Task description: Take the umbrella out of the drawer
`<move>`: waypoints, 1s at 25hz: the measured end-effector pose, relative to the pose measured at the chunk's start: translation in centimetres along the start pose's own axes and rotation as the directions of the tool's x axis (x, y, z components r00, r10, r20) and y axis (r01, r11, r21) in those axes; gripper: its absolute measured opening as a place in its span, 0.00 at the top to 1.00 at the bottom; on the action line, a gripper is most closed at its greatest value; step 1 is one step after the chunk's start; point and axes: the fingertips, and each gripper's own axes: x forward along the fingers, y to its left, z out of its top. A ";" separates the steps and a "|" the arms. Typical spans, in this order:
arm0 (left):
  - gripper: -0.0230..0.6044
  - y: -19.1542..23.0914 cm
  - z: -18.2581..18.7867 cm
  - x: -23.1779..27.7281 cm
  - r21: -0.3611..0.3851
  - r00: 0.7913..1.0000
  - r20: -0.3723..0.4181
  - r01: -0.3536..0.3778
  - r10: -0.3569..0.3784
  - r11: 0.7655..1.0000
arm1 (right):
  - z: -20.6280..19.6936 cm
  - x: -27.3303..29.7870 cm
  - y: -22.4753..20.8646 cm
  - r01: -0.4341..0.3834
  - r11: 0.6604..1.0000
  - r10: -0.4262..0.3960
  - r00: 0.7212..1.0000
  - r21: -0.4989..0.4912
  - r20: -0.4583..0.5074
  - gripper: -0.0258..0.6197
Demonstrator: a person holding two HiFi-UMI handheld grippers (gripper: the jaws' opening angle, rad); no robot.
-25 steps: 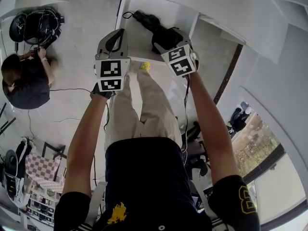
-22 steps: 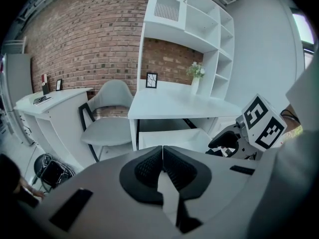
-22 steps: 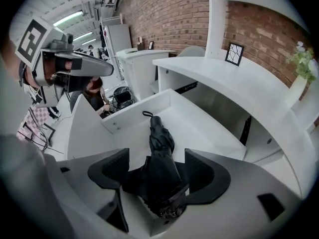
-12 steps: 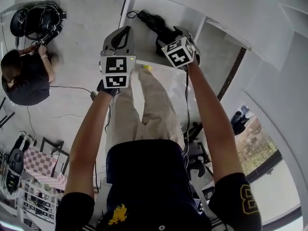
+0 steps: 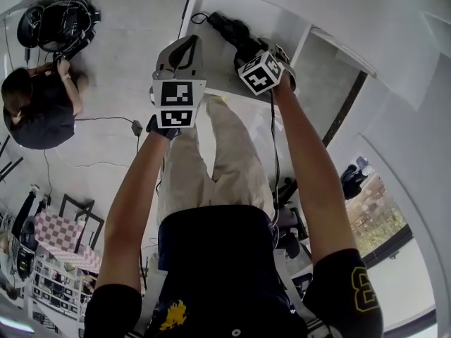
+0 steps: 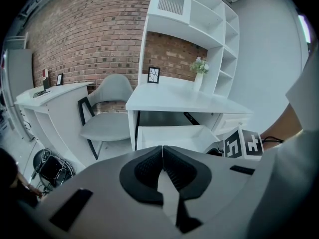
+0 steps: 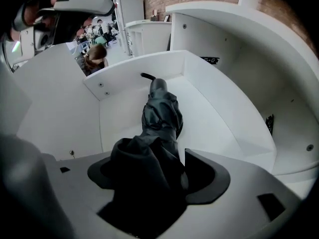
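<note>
A folded black umbrella lies along the open white drawer, handle end pointing away. My right gripper is shut on the near end of its dark fabric. From the head view, the umbrella stretches over the drawer beyond my right gripper. My left gripper hangs to the left of the drawer front; its jaws are shut with nothing between them.
A white desk with shelves stands above the drawer, with a grey chair to its left. A person crouches on the floor at far left beside cables. My own legs stand below the drawer front.
Both grippers have moved slightly up and to the right in the head view. The right one stays closed on the umbrella.
</note>
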 end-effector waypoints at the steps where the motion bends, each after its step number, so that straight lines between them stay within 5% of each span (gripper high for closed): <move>1: 0.93 -0.1 0.0 0.0 0.009 1.000 0.000 0.000 0.000 1.000 | 0.0 0.3 0.0 0.001 1.000 -0.001 1.000 -0.003 -0.003 0.39; 20: 0.93 -0.4 -0.6 0.2 0.075 1.000 -0.023 -0.001 0.002 0.997 | -0.4 3.2 0.7 -0.012 1.000 0.012 1.000 -0.021 -0.021 0.40; 25: 0.93 0.1 -0.8 0.5 0.031 0.999 -0.036 -0.004 0.005 1.000 | -0.5 3.5 0.6 -0.008 1.000 0.007 0.999 -0.022 -0.042 0.41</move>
